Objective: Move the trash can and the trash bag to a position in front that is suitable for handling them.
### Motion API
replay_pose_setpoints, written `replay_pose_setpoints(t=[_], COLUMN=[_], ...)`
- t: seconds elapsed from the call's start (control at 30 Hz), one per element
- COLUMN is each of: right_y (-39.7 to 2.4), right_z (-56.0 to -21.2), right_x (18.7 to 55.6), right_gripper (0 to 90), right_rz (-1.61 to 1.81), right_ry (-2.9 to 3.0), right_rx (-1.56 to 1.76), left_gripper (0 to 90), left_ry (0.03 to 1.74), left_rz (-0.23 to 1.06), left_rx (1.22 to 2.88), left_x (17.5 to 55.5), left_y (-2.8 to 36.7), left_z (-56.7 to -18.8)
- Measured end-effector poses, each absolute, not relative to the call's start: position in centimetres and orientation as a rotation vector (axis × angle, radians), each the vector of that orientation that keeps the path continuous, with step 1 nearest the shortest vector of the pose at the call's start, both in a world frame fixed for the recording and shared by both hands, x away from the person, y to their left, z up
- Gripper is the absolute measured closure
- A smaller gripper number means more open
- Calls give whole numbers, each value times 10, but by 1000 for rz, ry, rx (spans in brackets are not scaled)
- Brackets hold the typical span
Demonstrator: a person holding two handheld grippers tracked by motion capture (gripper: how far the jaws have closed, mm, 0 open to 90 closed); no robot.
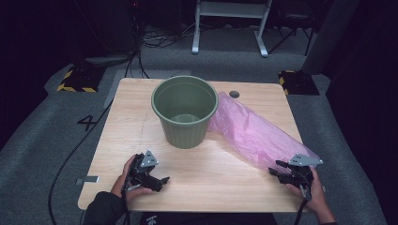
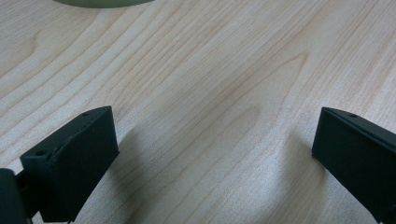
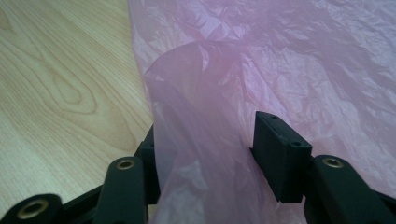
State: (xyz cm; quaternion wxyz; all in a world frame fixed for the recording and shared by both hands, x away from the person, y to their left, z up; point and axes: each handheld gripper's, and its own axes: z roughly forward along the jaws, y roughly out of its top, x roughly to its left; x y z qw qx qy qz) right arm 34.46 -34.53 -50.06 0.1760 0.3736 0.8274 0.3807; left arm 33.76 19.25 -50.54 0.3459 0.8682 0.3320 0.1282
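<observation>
1. Right gripper, at the near right corner of the table, has its jaws around a raised fold of the pink plastic bag. From the right gripper view I see the film standing up between the two black jaws; the right pad sits against it, and the left one is veiled behind the pink sheet.

2. I read those jaws as about half closed with the bag between them; I cannot confirm that both pads press on it.

3. Left gripper rests low over the near left part of the table, jaws spread wide. In the left gripper view I see bare wood between them and nothing gripped.

4. My left hand and right hand come in from the bottom edge, each on its gripper.

5. Green ribbed bin stands upright at the table's middle, towards the far side. I see its bare green floor inside.

6. Pink bag lies flat on the wood, running from just beside the bin's right side down to the right gripper.
</observation>
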Motion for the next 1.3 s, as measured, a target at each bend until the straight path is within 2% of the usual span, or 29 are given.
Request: replay_pose_setpoints(t=[0.2,0.27,0.33,0.4,0.53,0.63,0.77,1.03,1.3], right_y=[-337,-328,-324,-311,-297,-284,-280,-298,-347], right_z=[-501,-500,-500,-499,-498,-492,-484,-456,-442], right_x=[345,345,345,343,340,330,321,304,307], right_gripper=[498,438,427,354,291,248,242,234,268], right_rz=[1084,1079,1075,1059,1046,1056,1067,1125,1117], right_ry=[2361,2383,2394,2414,2450,2475,2480,2376,2216], right_rx=[1049,1036,1027,1018,974,888,818,805,930], left_gripper=[0,0,0,0,0,0,0,0,0], left_ry=[863,870,871,874,873,873,873,873,873], left_rz=[332,335,335,332,332,332,332,332,332], left_rx=[2253,2252,2251,2248,2249,2249,2249,2249,2248], left_x=[338,338,338,338,338,338,338,338,338], left_y=[192,191,191,190,190,190,190,190,190], left_z=[-505,-505,-505,-505,-505,-505,-505,-505,-505])
